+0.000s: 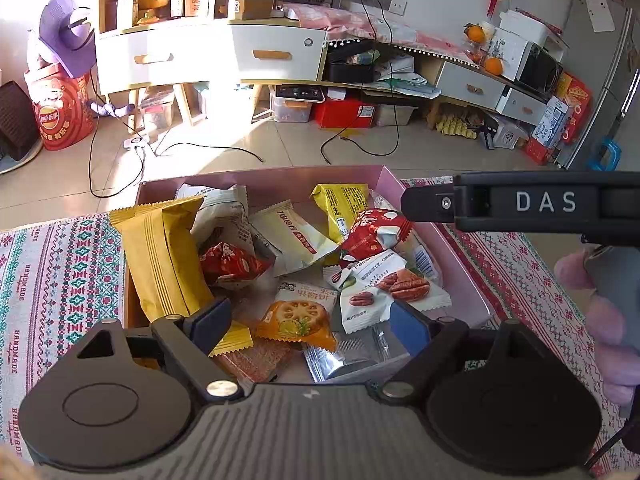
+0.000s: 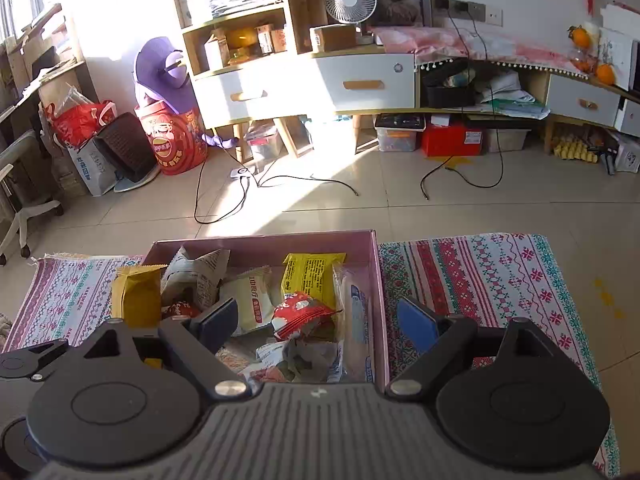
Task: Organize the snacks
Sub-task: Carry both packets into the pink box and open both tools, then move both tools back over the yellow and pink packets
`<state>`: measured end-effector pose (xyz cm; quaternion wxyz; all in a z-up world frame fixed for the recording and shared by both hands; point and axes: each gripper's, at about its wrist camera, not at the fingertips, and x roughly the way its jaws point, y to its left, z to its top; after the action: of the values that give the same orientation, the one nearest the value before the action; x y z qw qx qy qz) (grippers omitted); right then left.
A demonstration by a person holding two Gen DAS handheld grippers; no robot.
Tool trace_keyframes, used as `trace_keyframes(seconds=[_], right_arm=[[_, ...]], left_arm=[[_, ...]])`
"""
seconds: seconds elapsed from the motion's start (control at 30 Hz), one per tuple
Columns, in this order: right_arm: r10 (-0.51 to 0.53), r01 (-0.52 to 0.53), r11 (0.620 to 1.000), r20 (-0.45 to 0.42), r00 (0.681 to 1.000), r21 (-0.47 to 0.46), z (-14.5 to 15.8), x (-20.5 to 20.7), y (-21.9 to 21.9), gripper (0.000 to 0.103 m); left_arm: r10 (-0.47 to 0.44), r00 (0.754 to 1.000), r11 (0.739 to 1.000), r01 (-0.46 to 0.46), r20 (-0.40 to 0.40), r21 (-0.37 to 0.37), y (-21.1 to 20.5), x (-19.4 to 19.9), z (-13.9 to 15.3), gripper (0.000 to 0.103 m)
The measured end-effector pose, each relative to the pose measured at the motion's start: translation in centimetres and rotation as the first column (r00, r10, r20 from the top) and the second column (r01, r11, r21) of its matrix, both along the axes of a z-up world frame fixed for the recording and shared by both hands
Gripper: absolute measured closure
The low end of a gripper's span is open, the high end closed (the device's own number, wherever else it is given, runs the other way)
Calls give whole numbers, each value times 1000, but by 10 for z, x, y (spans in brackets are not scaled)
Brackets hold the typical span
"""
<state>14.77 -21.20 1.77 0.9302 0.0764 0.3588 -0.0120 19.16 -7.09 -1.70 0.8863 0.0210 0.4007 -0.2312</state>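
Observation:
A pink box (image 1: 460,264) on a patterned cloth holds several snack packets: a tall yellow packet (image 1: 160,256), a red packet (image 1: 374,232), a pecan packet (image 1: 384,284), an orange lotus-root packet (image 1: 298,316) and a silver packet (image 1: 352,356). My left gripper (image 1: 310,320) is open and empty, low over the near end of the box. My right gripper (image 2: 318,320) is open and empty above the box (image 2: 378,280); its right finger is outside the box's right wall. The right gripper's body (image 1: 520,204) shows in the left wrist view.
The patterned cloth (image 2: 480,280) covers the table on both sides of the box. Beyond the table lie a tiled floor with cables (image 2: 280,180), a cabinet with drawers (image 2: 360,84), a fan (image 2: 350,0) and storage boxes.

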Motion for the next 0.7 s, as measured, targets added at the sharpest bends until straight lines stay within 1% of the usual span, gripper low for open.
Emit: trace_keyframes(seconds=[0.17, 0.33, 0.43, 0.7], right_arm=[[13, -13, 1000, 6, 1000, 1, 5, -16, 0, 14], [17, -17, 1000, 10, 1000, -1, 9, -33, -3, 10], [21, -21, 1000, 7, 1000, -5, 10, -42, -3, 9], [42, -43, 999, -23, 999, -5, 6, -71, 0, 8]], left_arm=[[-14, 1000, 1000, 13, 14, 6, 5, -14, 7, 8], [-23, 999, 999, 22, 34, 23, 11, -31, 12, 2], [-24, 999, 999, 23, 44, 27, 16, -40, 15, 0], [-16, 999, 998, 14, 30, 59, 26, -65, 13, 0]])
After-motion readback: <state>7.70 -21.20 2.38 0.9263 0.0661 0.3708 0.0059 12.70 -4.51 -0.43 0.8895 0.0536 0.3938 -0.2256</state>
